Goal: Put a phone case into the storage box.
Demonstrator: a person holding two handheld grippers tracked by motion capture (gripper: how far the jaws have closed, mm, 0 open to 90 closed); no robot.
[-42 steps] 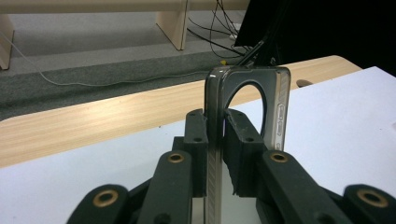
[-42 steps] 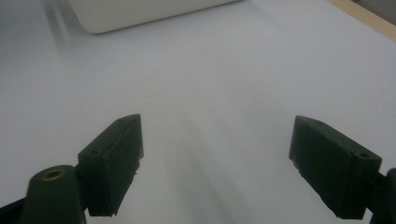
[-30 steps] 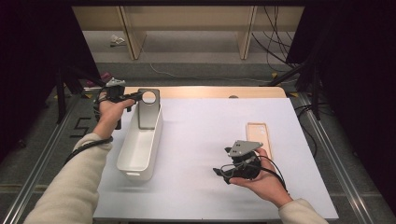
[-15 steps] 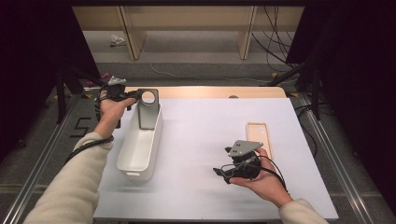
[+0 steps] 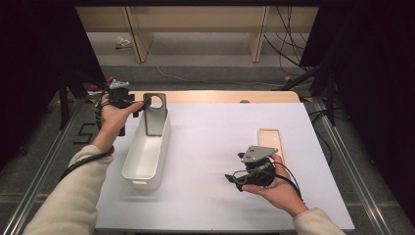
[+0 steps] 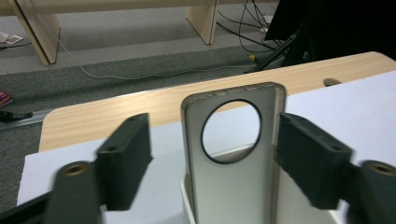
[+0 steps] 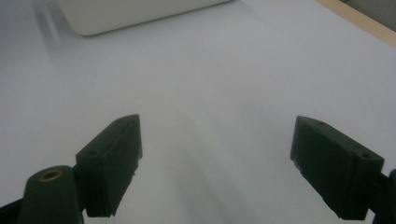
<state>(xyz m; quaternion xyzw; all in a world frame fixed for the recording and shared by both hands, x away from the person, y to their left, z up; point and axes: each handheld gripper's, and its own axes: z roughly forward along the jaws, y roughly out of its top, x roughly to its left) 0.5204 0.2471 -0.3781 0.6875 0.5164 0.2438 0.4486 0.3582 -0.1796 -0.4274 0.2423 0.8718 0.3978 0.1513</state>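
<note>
A grey metal plate (image 5: 155, 116) with a round hole near its top stands upright at the far end of a long white bin (image 5: 133, 174). My left gripper (image 5: 146, 103) reaches it from the left at the level of the hole. Its jaws have just been opening. In the left gripper view the plate (image 6: 233, 186) stands between the spread jaws of the left gripper (image 6: 212, 151): the left pad is clearly off it and the right pad lies close by its edge. My right gripper (image 5: 234, 179) rests open in the person's hand low over the white table, with nothing between its jaws (image 7: 215, 158).
A small flat wooden tray (image 5: 270, 139) lies to the right, just beyond the right hand. The white sheet (image 5: 215, 137) covers the table, with a wooden strip (image 5: 220, 96) along the far edge. A corner of the bin (image 7: 140, 14) shows ahead of the right gripper.
The left gripper's jaws have come apart from the plate, which stays standing in the bin. The right hand has not moved.
</note>
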